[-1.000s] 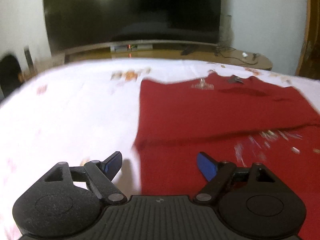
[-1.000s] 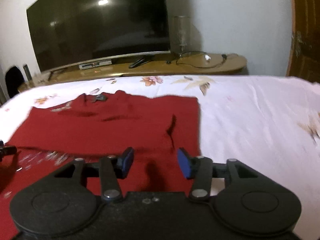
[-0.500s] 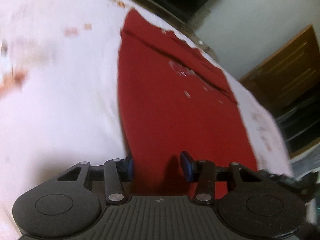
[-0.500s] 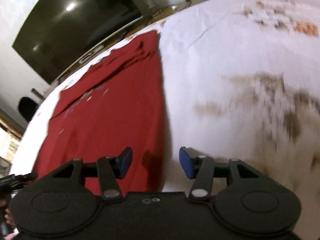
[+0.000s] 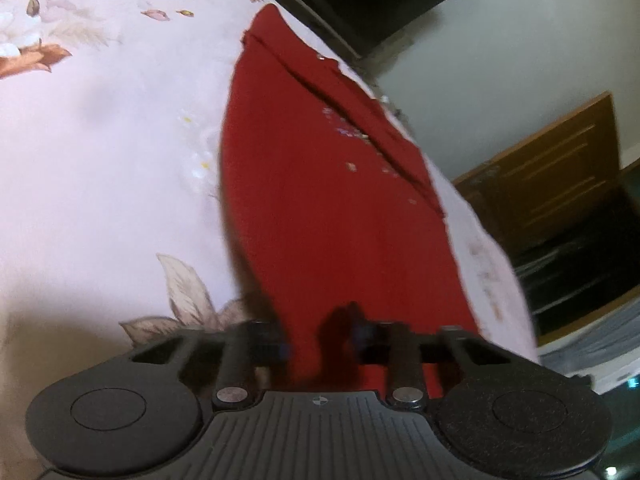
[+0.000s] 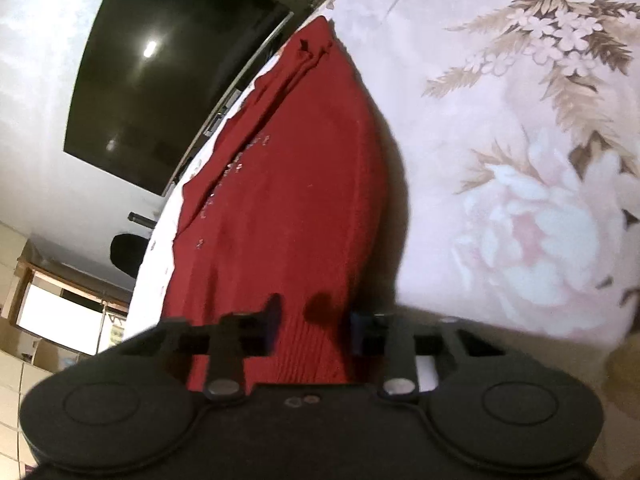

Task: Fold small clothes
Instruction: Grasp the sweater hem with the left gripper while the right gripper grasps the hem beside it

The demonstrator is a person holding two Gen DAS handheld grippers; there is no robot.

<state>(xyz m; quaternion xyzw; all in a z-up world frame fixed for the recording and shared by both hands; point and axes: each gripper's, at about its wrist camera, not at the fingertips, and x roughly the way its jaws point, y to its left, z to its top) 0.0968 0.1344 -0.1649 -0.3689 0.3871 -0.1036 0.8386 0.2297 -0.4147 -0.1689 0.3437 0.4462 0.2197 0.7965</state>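
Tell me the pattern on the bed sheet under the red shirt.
The bed sheet is pale pink with large flowers and brown leaves, clearest in the right wrist view.

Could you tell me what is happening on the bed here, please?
A person with a handheld gripper in each hand is folding a red shirt spread on a floral bedsheet. The left gripper and the right gripper are both down at the shirt's near edge, one toward each corner, jaws open with red fabric lying between the fingers. Neither has closed on the cloth, so no lift of this edge has begun. The far part of the shirt shows a fold line already. A dark television stands beyond the bed.
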